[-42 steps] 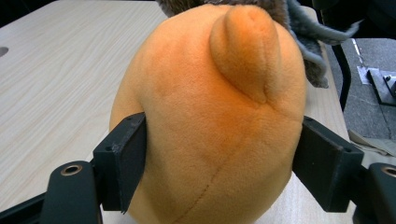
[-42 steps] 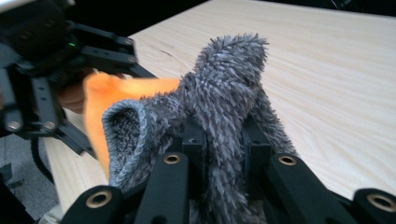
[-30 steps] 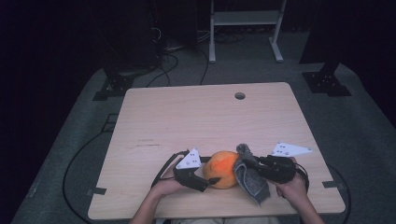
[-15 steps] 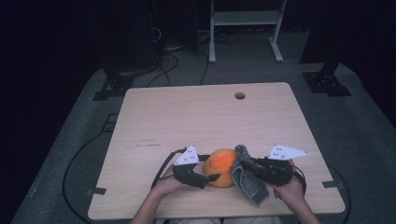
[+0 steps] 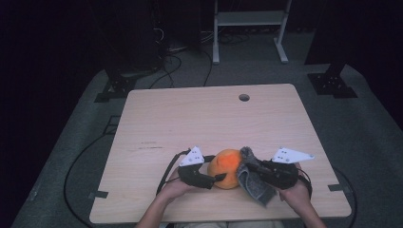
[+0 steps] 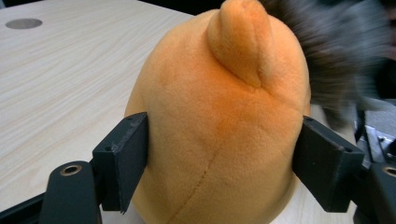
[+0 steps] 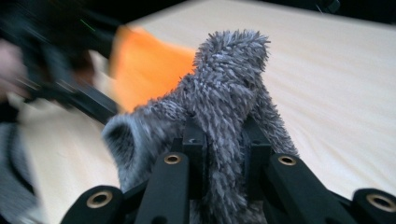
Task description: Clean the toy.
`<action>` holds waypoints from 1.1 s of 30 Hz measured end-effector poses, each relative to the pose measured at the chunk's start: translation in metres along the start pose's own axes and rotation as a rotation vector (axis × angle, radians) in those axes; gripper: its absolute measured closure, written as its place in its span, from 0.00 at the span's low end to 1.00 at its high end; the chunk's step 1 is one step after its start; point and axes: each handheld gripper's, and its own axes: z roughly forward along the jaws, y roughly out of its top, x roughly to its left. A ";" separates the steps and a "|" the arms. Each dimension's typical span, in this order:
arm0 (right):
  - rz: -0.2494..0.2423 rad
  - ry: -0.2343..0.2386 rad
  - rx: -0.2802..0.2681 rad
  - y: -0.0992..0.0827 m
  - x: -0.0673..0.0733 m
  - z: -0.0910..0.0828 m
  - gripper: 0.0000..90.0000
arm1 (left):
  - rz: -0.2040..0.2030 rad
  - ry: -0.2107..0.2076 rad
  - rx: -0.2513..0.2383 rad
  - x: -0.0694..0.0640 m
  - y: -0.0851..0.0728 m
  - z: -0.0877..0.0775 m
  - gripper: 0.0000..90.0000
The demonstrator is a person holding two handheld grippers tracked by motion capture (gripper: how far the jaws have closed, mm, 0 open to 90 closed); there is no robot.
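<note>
The orange plush toy (image 6: 219,126), soft and light, is clamped at its flanks by the left gripper (image 5: 209,178) on the worktop's (image 5: 199,118) near edge; the shaggy grey cloth (image 7: 224,98), limp, is pinched mid-fold by the right gripper's (image 7: 223,140) fingers.

blurred: grey cloth (image 6: 336,42) top right | cut off: orange plush toy (image 6: 219,140) base

Both hand-held grippers (image 5: 221,176) (image 5: 247,166) clamped, low
</note>
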 end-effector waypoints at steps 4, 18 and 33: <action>-0.101 0.007 0.023 0.005 0.018 0.008 0.83 | 0.013 0.011 0.010 -0.003 0.002 0.002 0.26; 0.057 -0.043 0.044 -0.009 -0.025 0.000 0.83 | 0.137 -0.065 0.035 -0.013 -0.003 0.003 0.26; 0.111 -0.083 0.095 -0.012 -0.040 0.005 0.83 | 0.201 -0.078 0.047 -0.019 -0.004 0.004 0.25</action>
